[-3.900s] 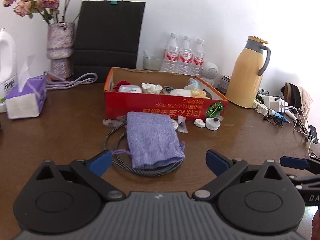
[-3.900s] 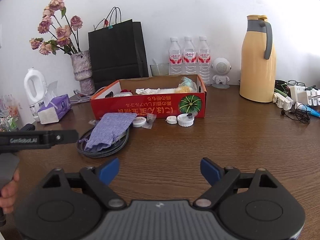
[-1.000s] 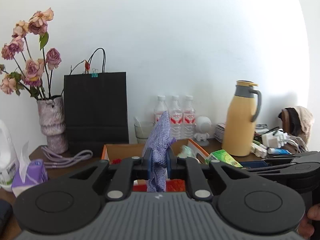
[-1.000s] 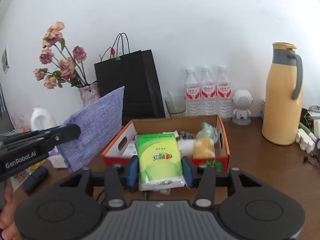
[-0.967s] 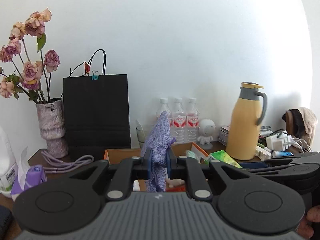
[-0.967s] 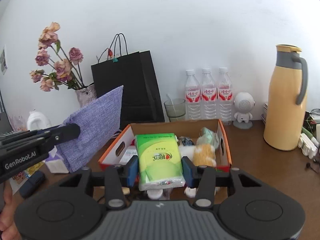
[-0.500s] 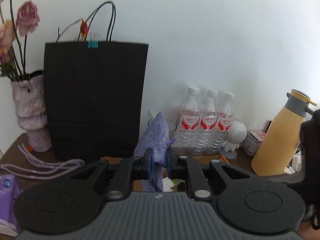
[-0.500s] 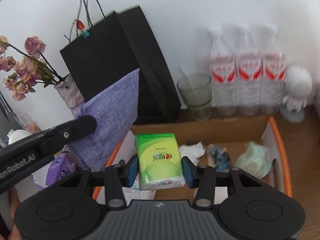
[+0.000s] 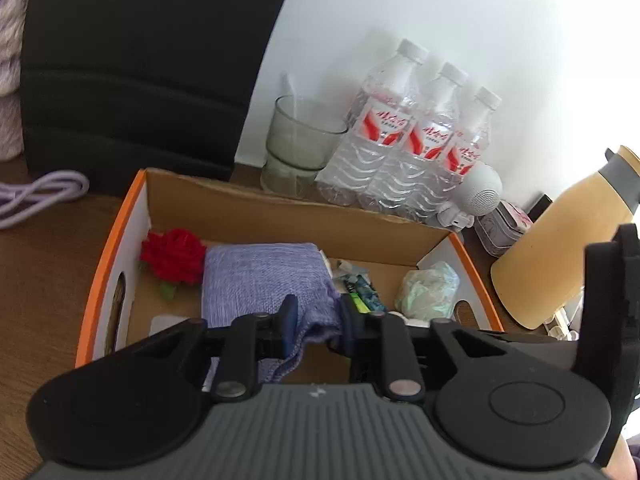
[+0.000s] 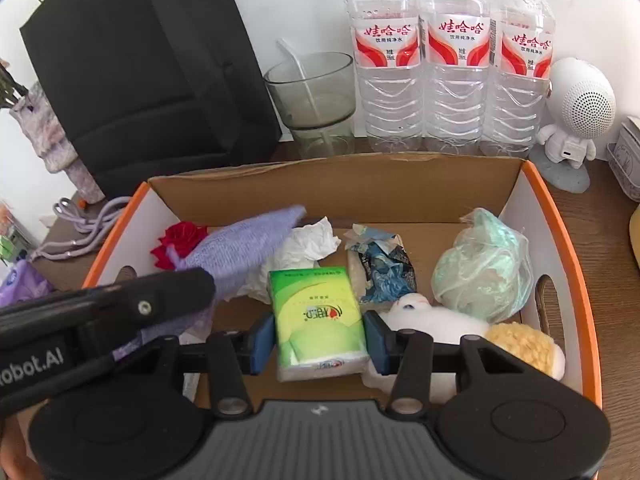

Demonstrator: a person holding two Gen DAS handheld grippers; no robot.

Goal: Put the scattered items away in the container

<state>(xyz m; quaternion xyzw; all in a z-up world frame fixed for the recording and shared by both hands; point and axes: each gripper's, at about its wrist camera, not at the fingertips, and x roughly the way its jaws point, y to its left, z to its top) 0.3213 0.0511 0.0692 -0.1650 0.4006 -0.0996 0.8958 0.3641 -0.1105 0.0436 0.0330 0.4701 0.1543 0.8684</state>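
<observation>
Cardboard box (image 10: 554,216), orange-rimmed, is the landmark and the container: both held items already hang inside its walls. The purple pouch (image 9: 264,276) lies draped over the box's left half, beside a red fabric rose (image 9: 173,254) in the far-left corner, its near end pinched between the jaws of the left gripper (image 9: 314,320), which are nearly closed on the cloth. The green tissue pack (image 10: 316,316) sits in the middle of the box, clamped across its width by the right gripper (image 10: 318,342), jaws closed firmly against both sides.

The step in hand looks like the release of both items. To do it well, each item should be low enough to rest on the box's contents before the jaws part, so that nothing bounces out. The pouch is limp and will slump where it is let go; opening the left jaws wide and drawing straight back should keep its edge from snagging. The tissue pack is light and squashy; it hovers above a white crumpled tissue (image 10: 308,246) and a blue wrapper (image 10: 378,264), with a white plush toy (image 10: 432,316) just to its right, so a small drop is harmless.

Both grippers reach in over the box's near wall, tilted downward, side by side, the left one's body crossing the right view's lower left. Water bottles (image 10: 452,60) and a glass (image 10: 314,96) stand behind the box on the bench (image 9: 44,264), clear of the work.
</observation>
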